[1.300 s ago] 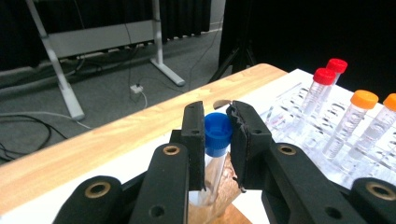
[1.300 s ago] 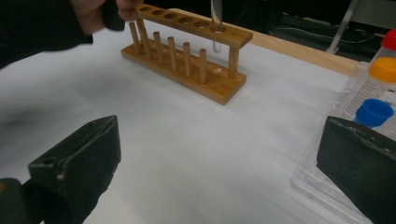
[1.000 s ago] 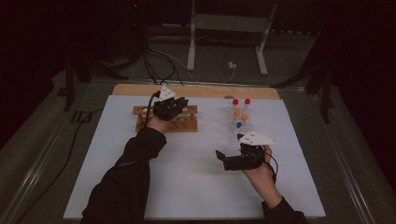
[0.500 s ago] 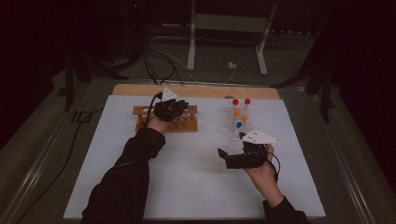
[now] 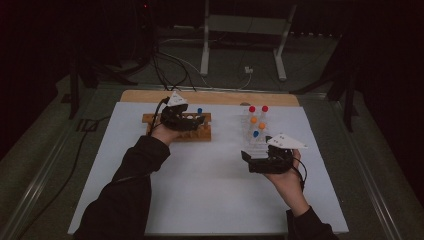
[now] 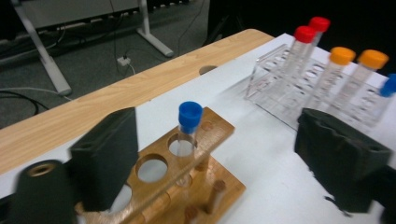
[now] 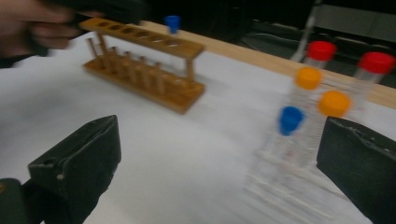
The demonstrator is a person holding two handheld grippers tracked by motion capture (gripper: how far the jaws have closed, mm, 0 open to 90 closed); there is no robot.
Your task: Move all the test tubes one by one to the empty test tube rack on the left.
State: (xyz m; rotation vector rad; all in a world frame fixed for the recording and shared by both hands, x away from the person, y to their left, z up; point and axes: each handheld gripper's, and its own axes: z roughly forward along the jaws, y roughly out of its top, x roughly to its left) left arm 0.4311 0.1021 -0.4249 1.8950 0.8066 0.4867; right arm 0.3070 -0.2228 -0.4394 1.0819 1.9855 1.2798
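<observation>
Over the wooden rack: left hand-held gripper (image 5: 192, 120), jaws apart, nothing between them; the left gripper view puts the blue-capped tube (image 6: 188, 135) between the jaws, untouched.
Blue-capped tube: upright in a hole near the wooden rack's (image 5: 181, 127) right end.
Change, left: none to speak of; it stays over the wooden rack as a second ago.
Change, right: right hand-held gripper (image 5: 246, 161) has edged a little toward the wooden rack, still low over the bare white surface (image 5: 200, 180), jaws spread wide and empty.
Clear rack (image 5: 255, 135): well right of the wooden rack, just beyond the right hand-held gripper.
Tubes in clear rack: two red-capped (image 5: 252, 109) at the far end, two orange-capped (image 5: 253, 120) behind them, one blue-capped (image 5: 255, 134) nearest the gripper.
Right gripper view: blurred; clear rack sits between the jaws but farther off.
In the way: open white surface between the two racks.
Beyond the wooden rack: bare wood strip (image 5: 210, 97) of the surface, cables (image 5: 170, 60) and a metal stand (image 5: 242, 30) on the floor.
</observation>
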